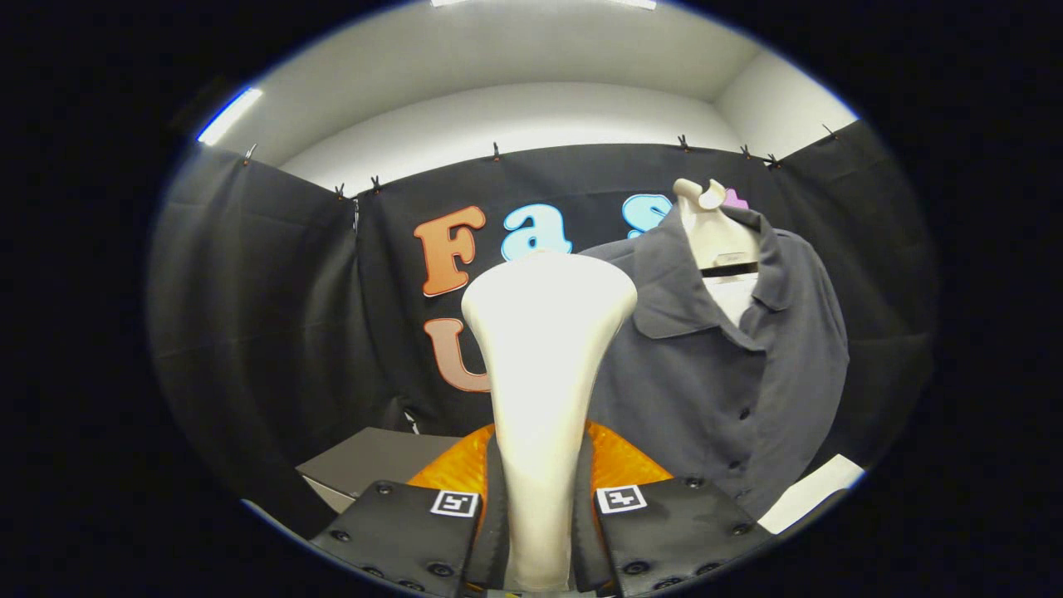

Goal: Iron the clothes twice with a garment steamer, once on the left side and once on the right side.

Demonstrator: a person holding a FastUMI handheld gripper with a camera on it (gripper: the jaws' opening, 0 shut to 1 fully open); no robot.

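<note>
Between the jaws: one garment steamer (544, 365), cream-white, stood upright, its handle pinched from both sides.
Jaws (538, 531): closed narrow on that handle.
Beyond the jaws, just right of the steamer head: one grey shirt (739, 365), buttoned, on one pale mannequin bust (716, 228).
Lower left: one grey box (365, 465).

White steamer (544, 365) upright beside hanging grey shirt (731, 365)

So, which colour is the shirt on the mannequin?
Dark grey shirt, seen best in the gripper view.
</note>
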